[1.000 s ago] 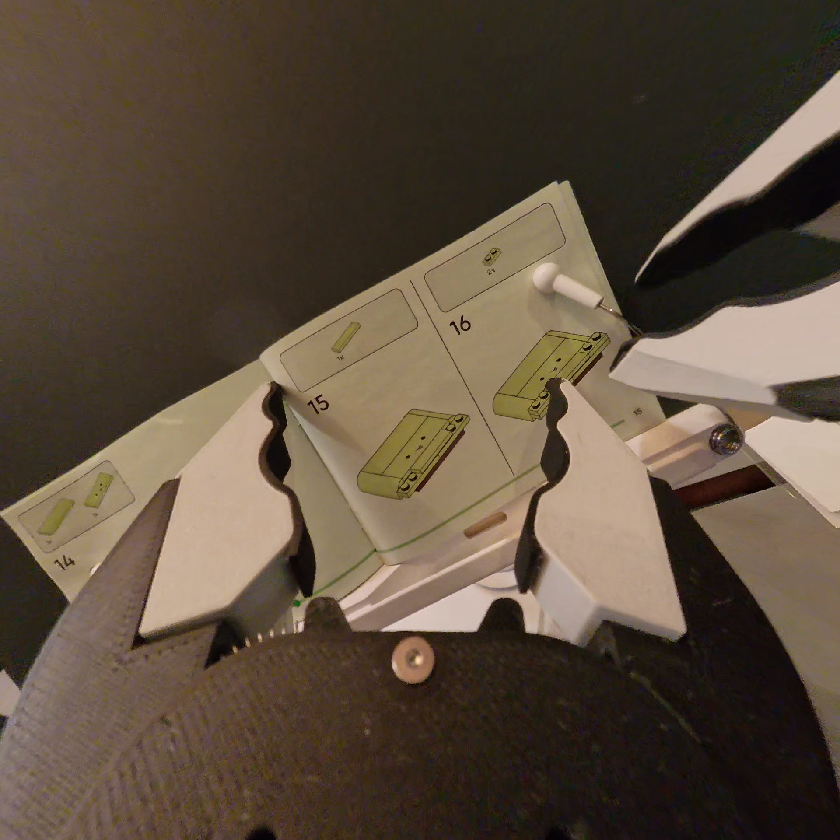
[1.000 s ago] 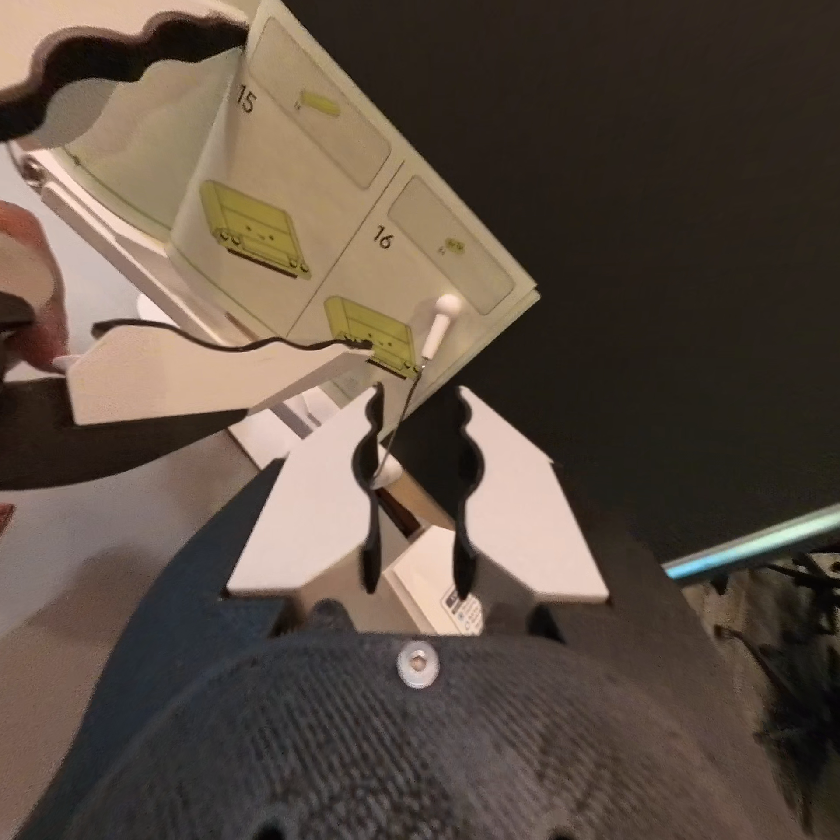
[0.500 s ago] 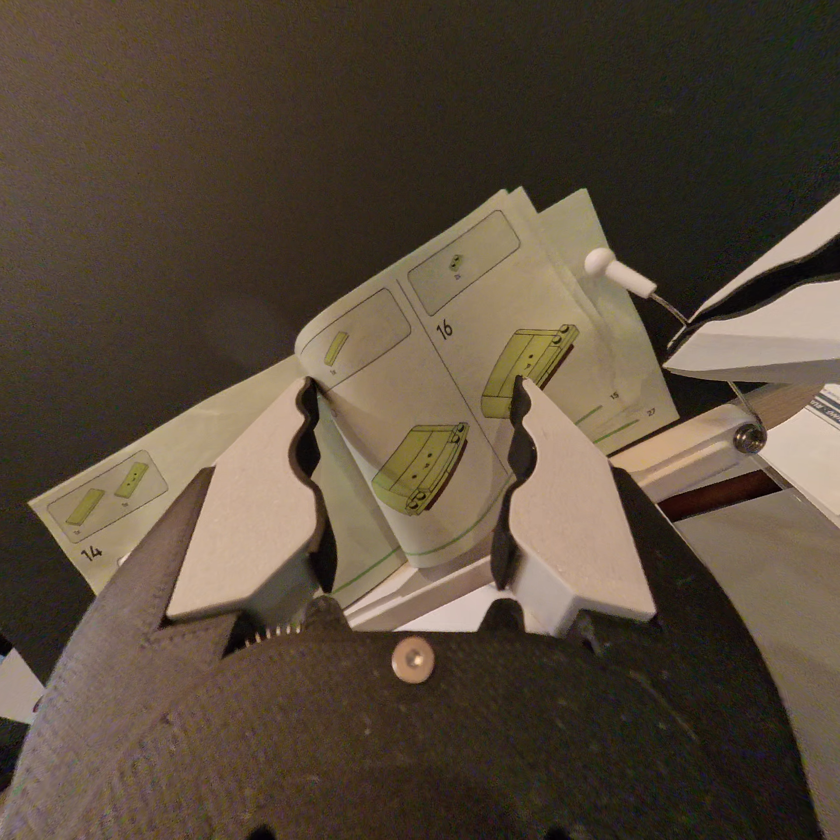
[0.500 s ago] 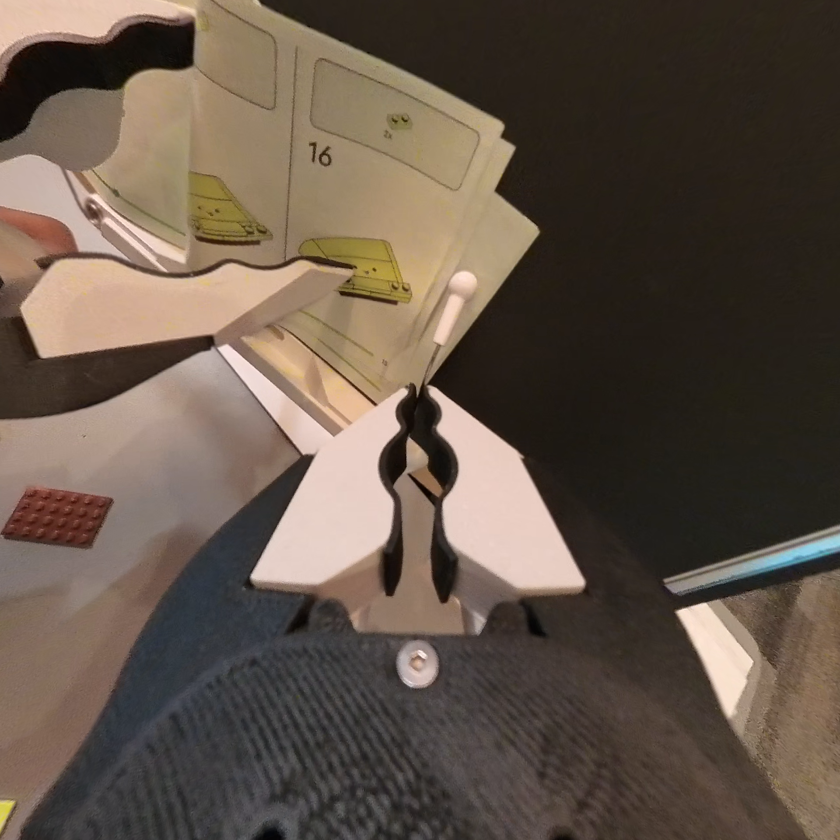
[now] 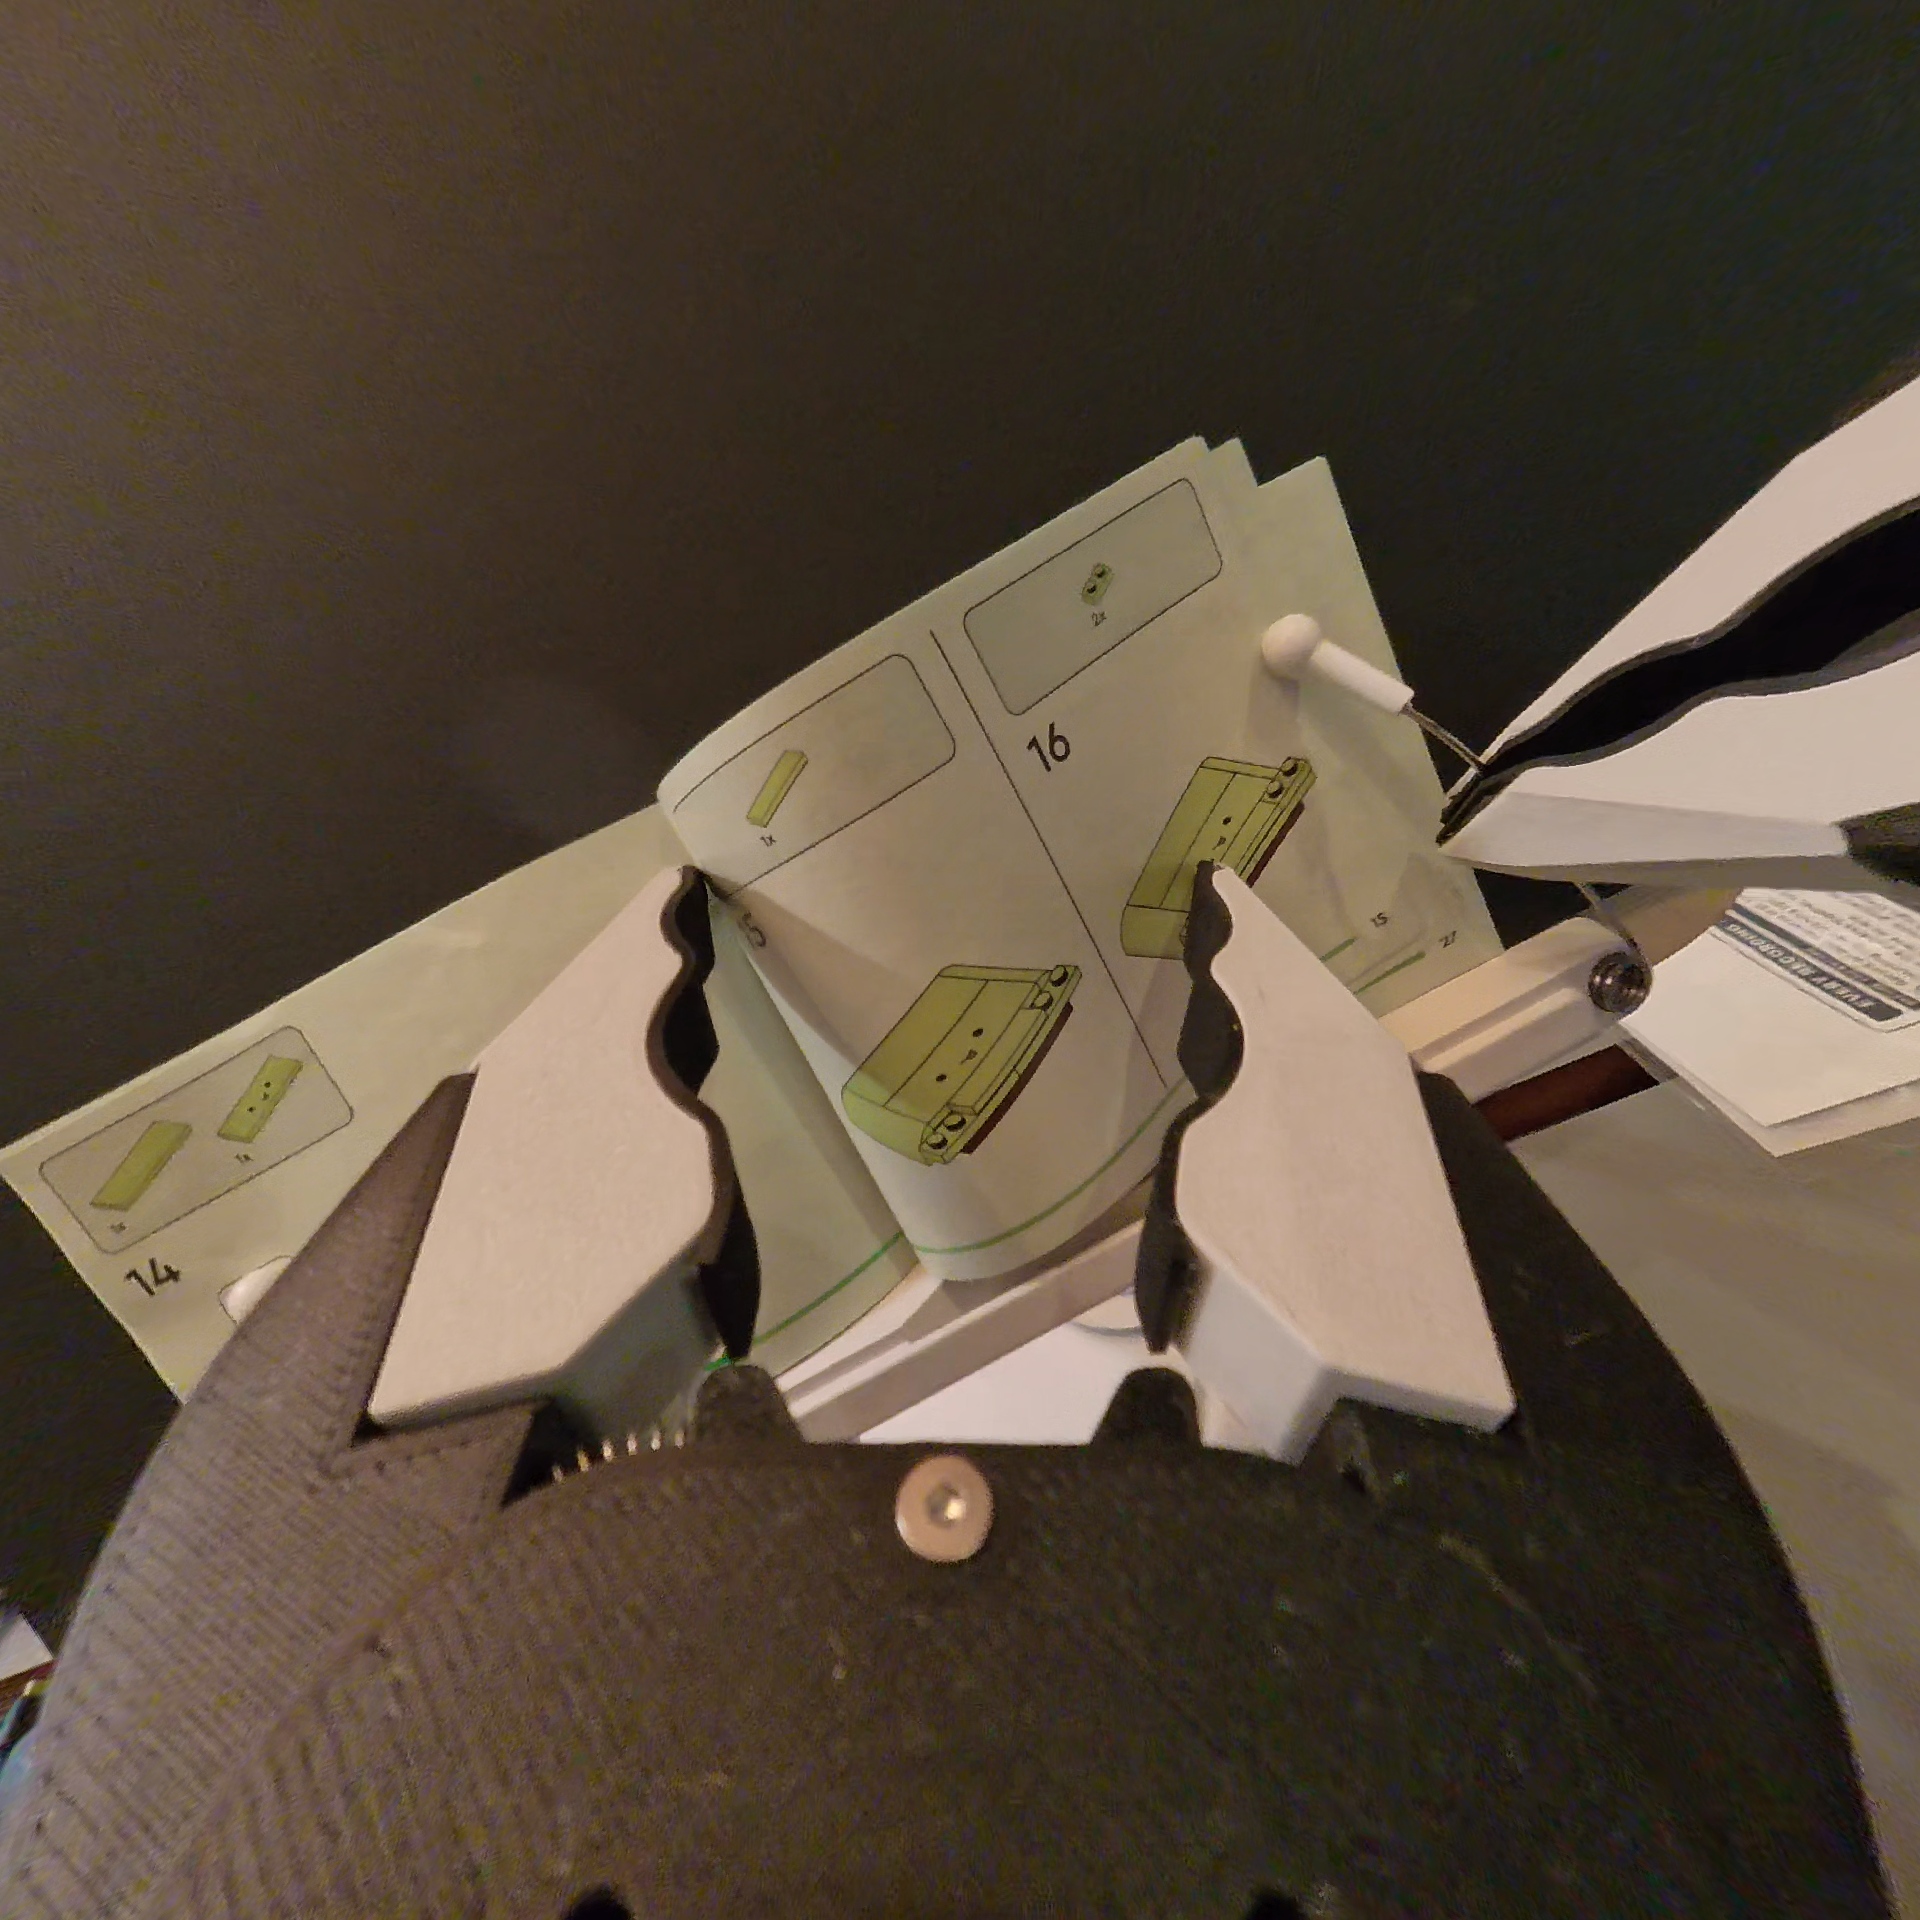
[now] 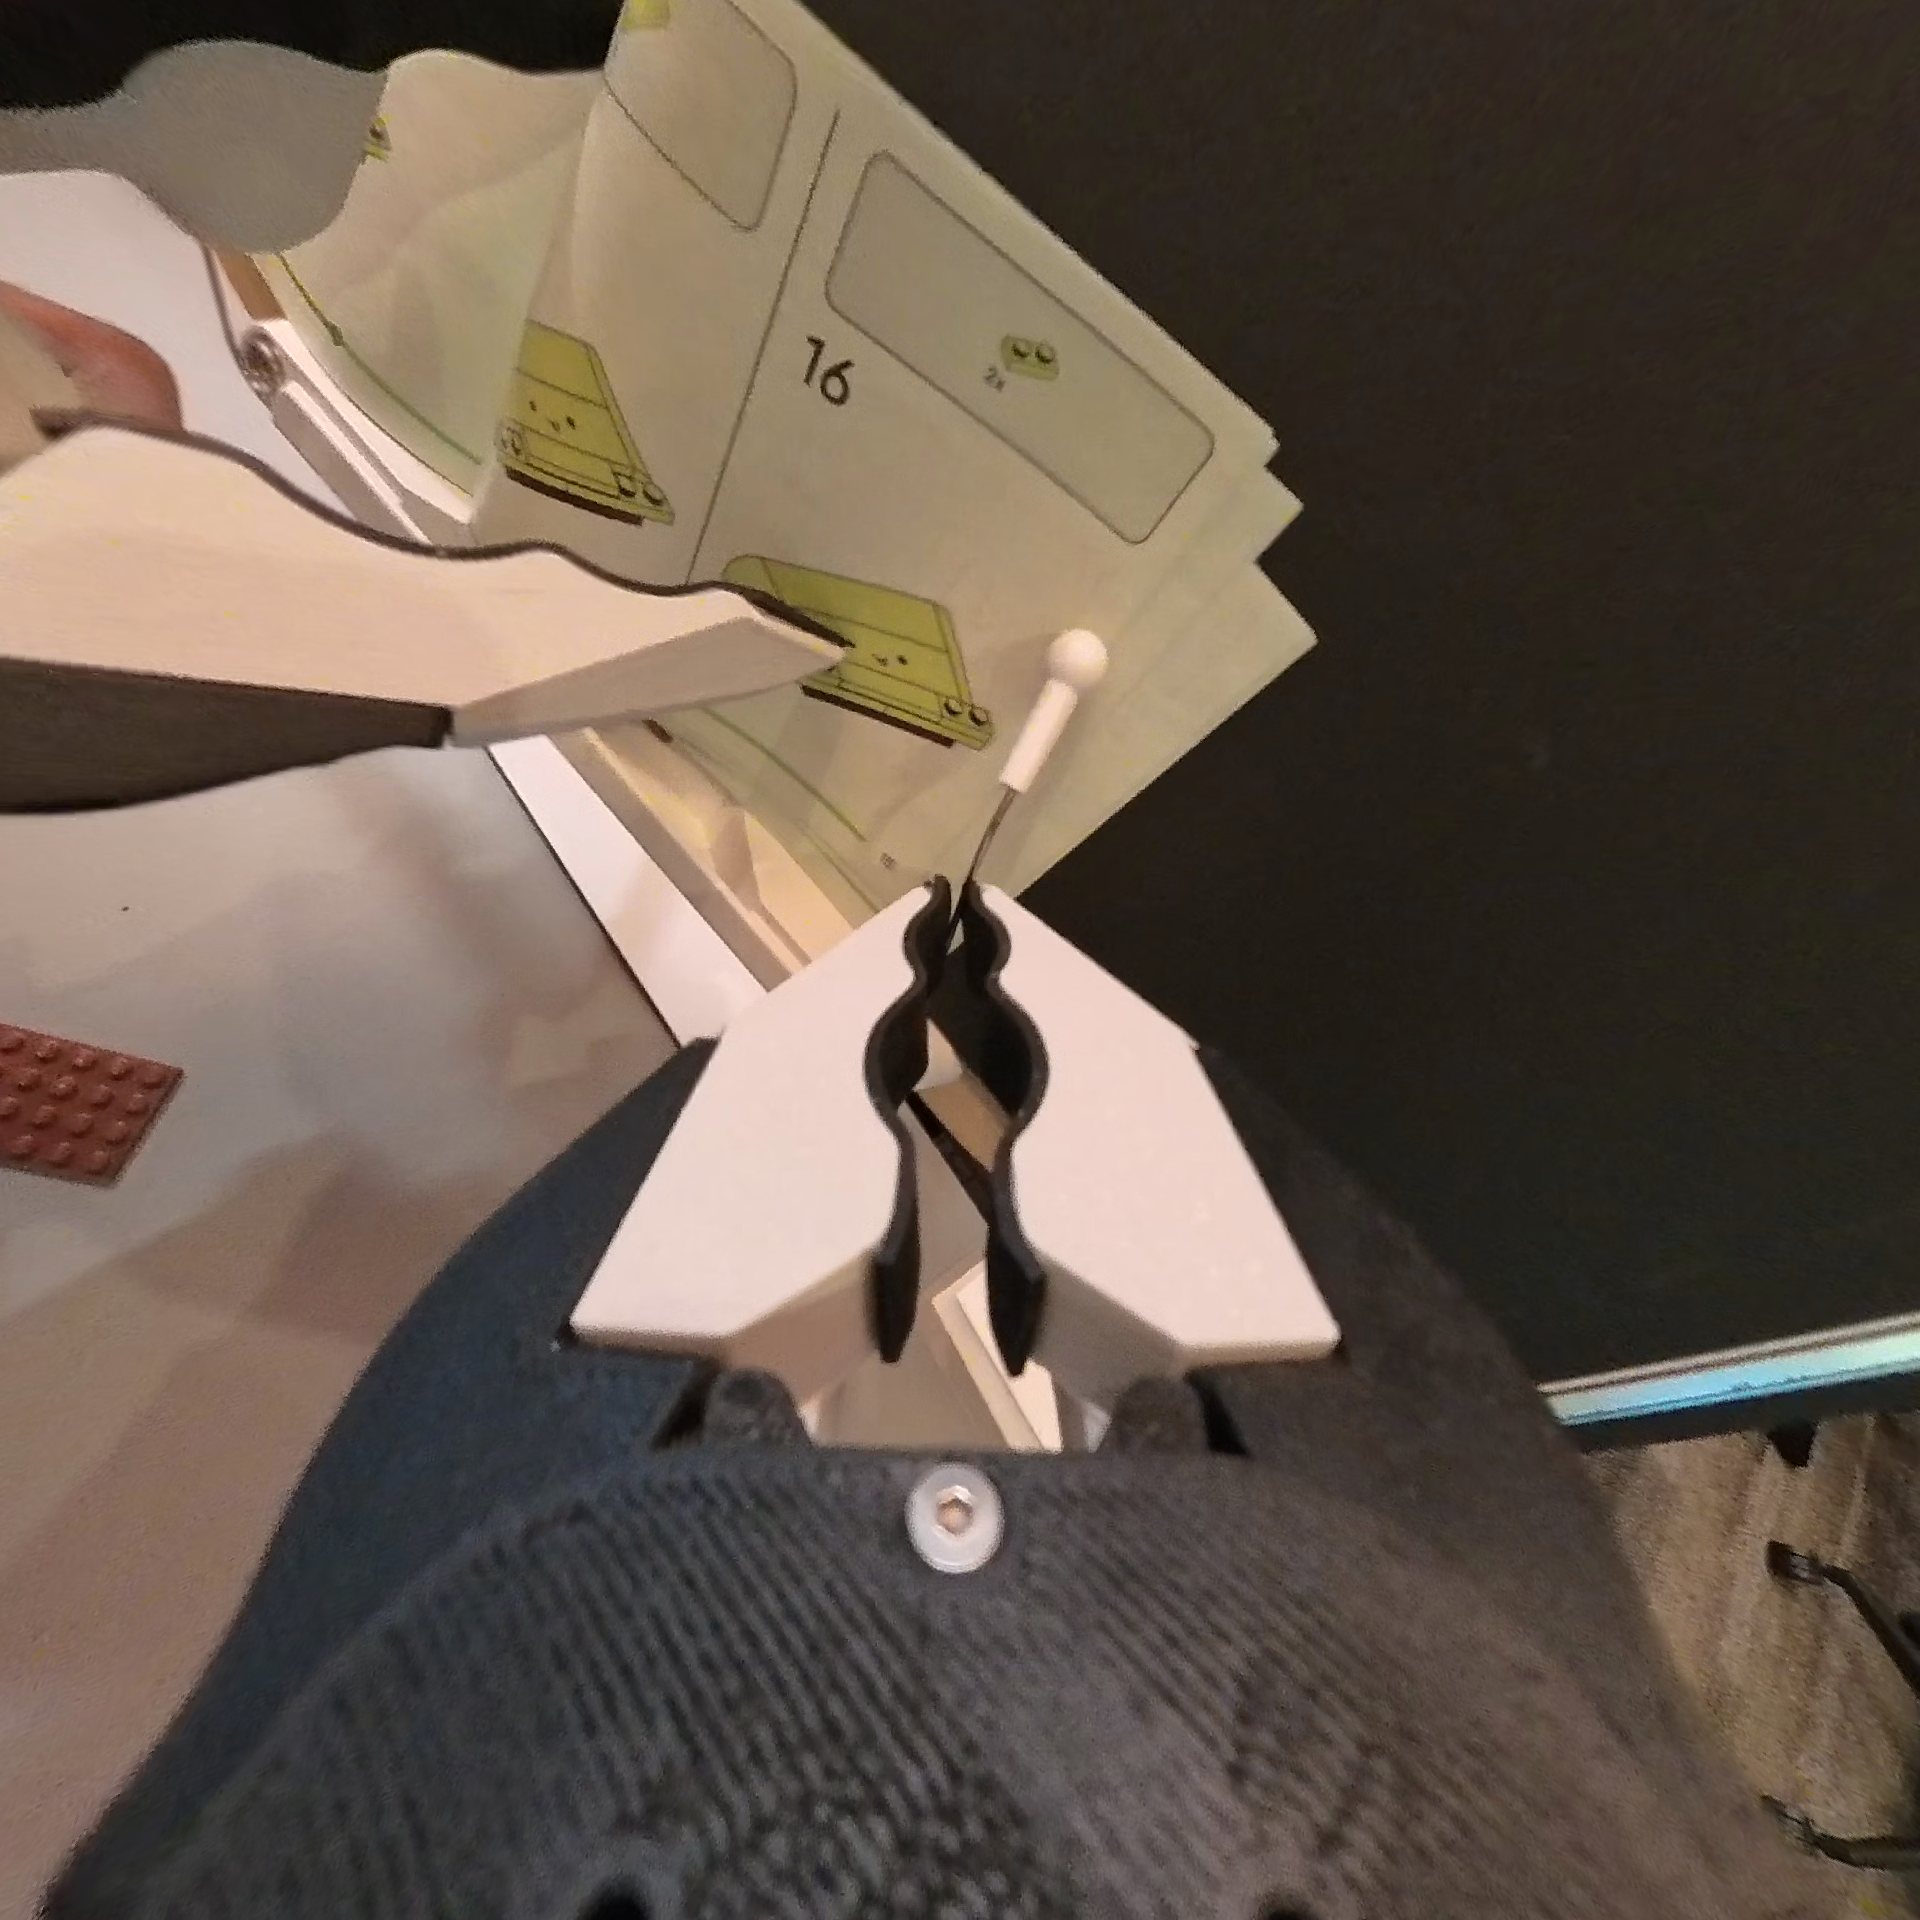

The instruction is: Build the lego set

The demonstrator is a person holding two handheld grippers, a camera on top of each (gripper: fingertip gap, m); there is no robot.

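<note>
The pale green instruction booklet [image 5: 987,852] stands open on a white book stand [image 5: 1496,997]. Its right-hand page curls forward between the fingers of my left gripper [image 5: 945,883], which is open; the page's fold touches the left fingertip. My right gripper [image 6: 945,894] is shut on the thin wire of the stand's page-holder arm [image 6: 1049,717], whose white ball tip lies over the right page. The arm [image 5: 1330,670] and the right gripper [image 5: 1455,810] also show in the left wrist view. A left gripper finger [image 6: 623,665] shows in the right wrist view.
A brown studded plate [image 6: 73,1101] lies on the light table at the left. A printed white leaflet [image 5: 1818,977] lies to the right of the stand. A dark wall is behind the booklet. A metal rail [image 6: 1714,1371] and floor lie beyond the table edge.
My right gripper closed on the page-holder wire, swung its tip off the page, then back over it. The pages fanned out and the right page curled further between my left fingers.
</note>
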